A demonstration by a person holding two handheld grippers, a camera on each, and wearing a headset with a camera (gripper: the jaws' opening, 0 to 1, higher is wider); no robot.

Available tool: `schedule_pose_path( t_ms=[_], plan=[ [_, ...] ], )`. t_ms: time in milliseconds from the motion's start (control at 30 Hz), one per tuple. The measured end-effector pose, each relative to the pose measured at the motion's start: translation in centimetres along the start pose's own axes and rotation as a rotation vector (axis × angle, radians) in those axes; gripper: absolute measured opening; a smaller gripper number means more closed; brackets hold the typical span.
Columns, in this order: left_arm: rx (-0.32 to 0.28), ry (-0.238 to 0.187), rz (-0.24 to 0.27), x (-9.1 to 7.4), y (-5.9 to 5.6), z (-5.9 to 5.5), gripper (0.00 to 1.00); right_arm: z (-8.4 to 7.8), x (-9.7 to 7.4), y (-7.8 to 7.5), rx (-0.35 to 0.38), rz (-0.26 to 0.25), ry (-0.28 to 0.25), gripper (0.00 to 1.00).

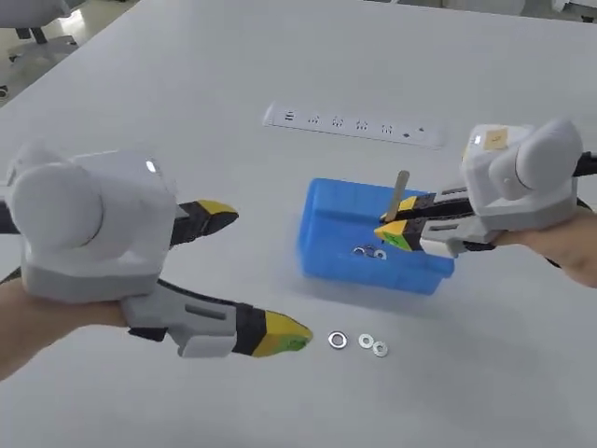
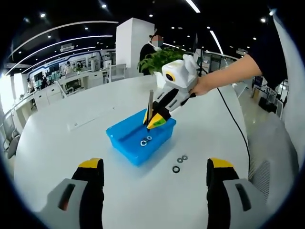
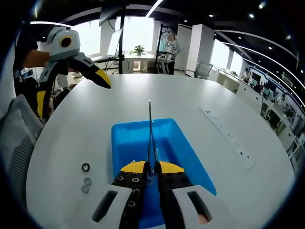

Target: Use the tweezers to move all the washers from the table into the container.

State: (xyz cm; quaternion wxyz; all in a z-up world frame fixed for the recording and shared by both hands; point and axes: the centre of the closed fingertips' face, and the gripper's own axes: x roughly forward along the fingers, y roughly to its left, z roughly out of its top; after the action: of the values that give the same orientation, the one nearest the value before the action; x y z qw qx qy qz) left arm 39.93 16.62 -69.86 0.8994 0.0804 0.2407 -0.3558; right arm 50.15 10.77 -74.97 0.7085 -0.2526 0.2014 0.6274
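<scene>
A blue container [image 1: 368, 276] sits mid-table with two washers [image 1: 370, 252] inside. Three more washers [image 1: 338, 340] lie on the table just in front of it. My right gripper [image 1: 392, 233] hovers over the container's right side, shut on thin metal tweezers [image 1: 401, 191] whose tips point up and away with nothing visible between them. In the right gripper view the tweezers [image 3: 149, 133] reach forward over the container [image 3: 125, 143], with the table washers [image 3: 86, 167] to the left. My left gripper [image 1: 256, 275] is open and empty, left of the container [image 2: 126, 148], the table washers [image 2: 176, 169] ahead.
A white power strip [image 1: 354, 124] lies on the table behind the container. The table is wide and white, with bare surface all around. A cable trails from the right gripper across the table. People, desks and chairs stand far off in the background.
</scene>
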Motion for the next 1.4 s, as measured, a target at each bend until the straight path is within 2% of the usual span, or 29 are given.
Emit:
schedule_pose_path(
  t_ms=[167, 333, 467, 533, 567, 733, 833, 900, 1000, 1200, 1233, 1267, 1300, 1333, 1367, 1400],
  plan=[
    [0.023, -0.039, -0.014, 1.5, 0.6, 2.0, 0.89, 0.2, -0.2, 0.3, -0.01, 0.007, 0.005, 0.1],
    [0.038, -0.061, -0.033, 3.2, 0.5, 3.6, 0.82, 0.6, -0.5, 0.6, -0.002, 0.024, 0.001, 0.1],
    [0.065, -0.074, -0.088, 4.7, 0.1, 5.0, 0.77, 1.2, -0.8, 1.1, -0.009, 0.039, -0.012, 0.1],
    [0.072, -0.067, -0.094, 5.2, 0.2, 5.2, 0.75, 1.4, -0.8, 1.3, -0.013, 0.046, -0.016, 0.1],
    [0.092, -0.072, -0.1, 5.4, 0.3, 5.6, 0.72, 1.5, -0.9, 1.4, -0.015, 0.05, -0.021, 0.1],
    [0.11, -0.088, -0.11, 6.7, 1.1, 7.1, 0.63, 1.9, -0.6, 1.9, -0.02, 0.078, -0.031, 0.1],
    [0.135, -0.11, -0.127, 7.2, 1.1, 8.2, 0.58, 2.2, -0.4, 2.1, -0.024, 0.085, -0.04, 0.1],
    [0.165, -0.116, -0.155, 7.4, 0.7, 8.7, 0.5, 2.4, -0.4, 2.3, -0.03, 0.089, -0.041, 0.1],
    [0.194, -0.109, -0.189, 7.7, 0.3, 9.0, 0.33, 2.5, -0.3, 2.4, -0.037, 0.094, -0.041, 0.1],
    [0.224, -0.094, -0.217, 8.0, 0.0, 9.1, 0.19, 2.7, -0.3, 2.3, -0.043, 0.095, -0.044, 0.1],
    [0.23, -0.088, -0.227, 8.0, -0.1, 9.0, 0.11, 2.7, -0.3, 2.4, -0.044, 0.095, -0.043, 0.1],
    [0.228, -0.084, -0.234, 8.0, -0.4, 9.0, 0.09, 2.7, -0.3, 2.4, -0.043, 0.096, -0.043, 0.1],
    [0.237, -0.098, -0.219, 8.0, -0.2, 9.3, 0.09, 2.7, -0.3, 2.3, -0.044, 0.095, -0.042, 0.1],
    [0.227, -0.089, -0.248, 7.9, -0.7, 9.1, 0.08, 2.7, -0.4, 2.4, -0.044, 0.096, -0.042, 0.1],
    [0.233, -0.087, -0.244, 7.9, -0.7, 9.1, 0.08, 2.7, -0.4, 2.4, -0.048, 0.1, -0.041, 0.1],
    [0.282, -0.085, -0.224, 7.9, -0.4, 9.2, 0.08, 2.7, -0.4, 2.5, -0.05, 0.099, -0.038, 0.1]
  ],
)
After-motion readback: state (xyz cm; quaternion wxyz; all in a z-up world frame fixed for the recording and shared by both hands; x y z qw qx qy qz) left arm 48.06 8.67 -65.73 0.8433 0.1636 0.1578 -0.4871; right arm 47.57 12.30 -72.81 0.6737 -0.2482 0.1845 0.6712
